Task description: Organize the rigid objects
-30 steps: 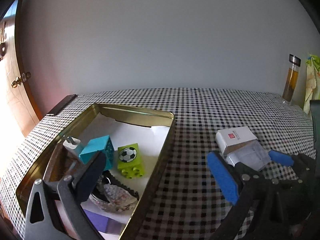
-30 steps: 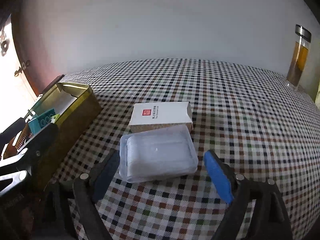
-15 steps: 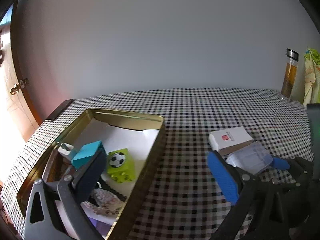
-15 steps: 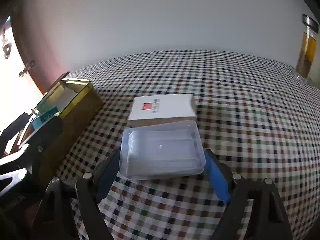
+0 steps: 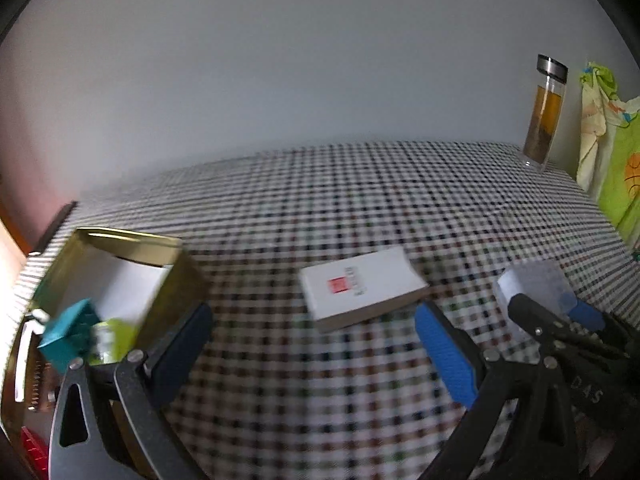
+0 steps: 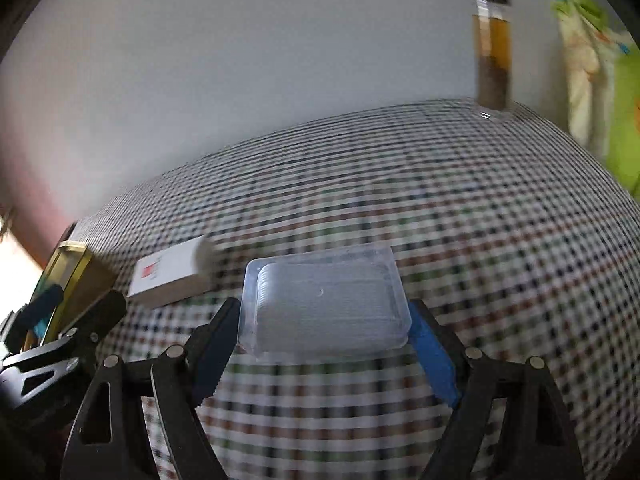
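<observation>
Closest to me, the right gripper (image 6: pixel 320 344) has its two fingers pressed against the short ends of a clear plastic box (image 6: pixel 326 306), holding it above the checked tablecloth (image 6: pixel 460 240); the box sits level between the blue pads and its lid faces up. In the left wrist view the same box (image 5: pixel 532 284) shows at the far right, partly hidden behind the right gripper's black frame.

The left gripper (image 5: pixel 316 344) hangs with its fingers spread wide and nothing between them, only tablecloth beneath. Just beyond its fingertips lies a flat white carton (image 5: pixel 360 286) with a small red square on its top face, resting alone on the cloth, apart from the clear box.

To the left stands an open gold tin (image 5: pixel 176 280), its near corner touching or just beside the left gripper's dark finger. Inside it I can make out a teal block (image 5: pixel 68 336) and a lime-green piece (image 5: pixel 116 336), both blurred.

Farther back, near the wall at the right corner of the table, a tall glass bottle (image 5: pixel 546 120) of amber liquid stands upright, with a green and yellow cloth (image 5: pixel 616 160) hanging beside it.
</observation>
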A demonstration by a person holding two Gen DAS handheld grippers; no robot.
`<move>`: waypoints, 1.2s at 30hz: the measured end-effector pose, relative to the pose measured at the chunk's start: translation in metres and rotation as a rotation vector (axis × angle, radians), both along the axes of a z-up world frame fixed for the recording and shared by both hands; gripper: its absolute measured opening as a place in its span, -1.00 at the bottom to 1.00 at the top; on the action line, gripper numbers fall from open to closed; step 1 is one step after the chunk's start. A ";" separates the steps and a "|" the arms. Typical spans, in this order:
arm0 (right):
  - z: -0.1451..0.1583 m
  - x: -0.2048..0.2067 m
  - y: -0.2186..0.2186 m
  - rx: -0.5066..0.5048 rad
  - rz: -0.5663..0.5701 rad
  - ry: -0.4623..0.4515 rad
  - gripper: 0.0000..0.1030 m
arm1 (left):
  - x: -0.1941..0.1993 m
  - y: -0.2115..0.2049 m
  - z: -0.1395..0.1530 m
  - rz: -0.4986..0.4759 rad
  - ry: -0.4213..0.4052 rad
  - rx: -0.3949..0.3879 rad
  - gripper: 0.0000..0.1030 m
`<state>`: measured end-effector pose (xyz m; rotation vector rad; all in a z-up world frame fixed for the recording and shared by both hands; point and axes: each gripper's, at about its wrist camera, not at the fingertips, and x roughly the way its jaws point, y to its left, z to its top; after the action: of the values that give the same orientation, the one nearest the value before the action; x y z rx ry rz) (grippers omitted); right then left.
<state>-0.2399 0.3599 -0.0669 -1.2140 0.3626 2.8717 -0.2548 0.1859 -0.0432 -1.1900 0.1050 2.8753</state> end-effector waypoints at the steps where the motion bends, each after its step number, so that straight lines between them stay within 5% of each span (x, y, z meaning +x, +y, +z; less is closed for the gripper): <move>1: 0.000 0.000 0.003 -0.001 -0.012 0.000 0.63 | -0.002 0.002 -0.001 0.000 -0.004 0.002 0.99; 16: -0.003 0.007 0.012 -0.051 -0.051 -0.014 0.63 | -0.034 0.013 -0.032 0.005 -0.098 0.048 0.98; 19: -0.002 0.006 0.008 -0.042 -0.039 -0.016 0.63 | -0.035 0.012 -0.034 -0.008 -0.111 0.054 0.66; 24: -0.002 0.004 0.010 -0.043 -0.032 -0.010 0.63 | -0.035 0.005 -0.035 -0.002 -0.109 0.068 0.62; 36: 0.004 0.016 0.003 -0.065 0.023 0.037 0.63 | 0.015 -0.027 -0.024 -0.030 -0.063 0.070 0.62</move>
<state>-0.2238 0.3628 -0.0628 -1.1826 0.4493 2.9277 -0.2395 0.1586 -0.0670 -1.2543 0.0197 2.7879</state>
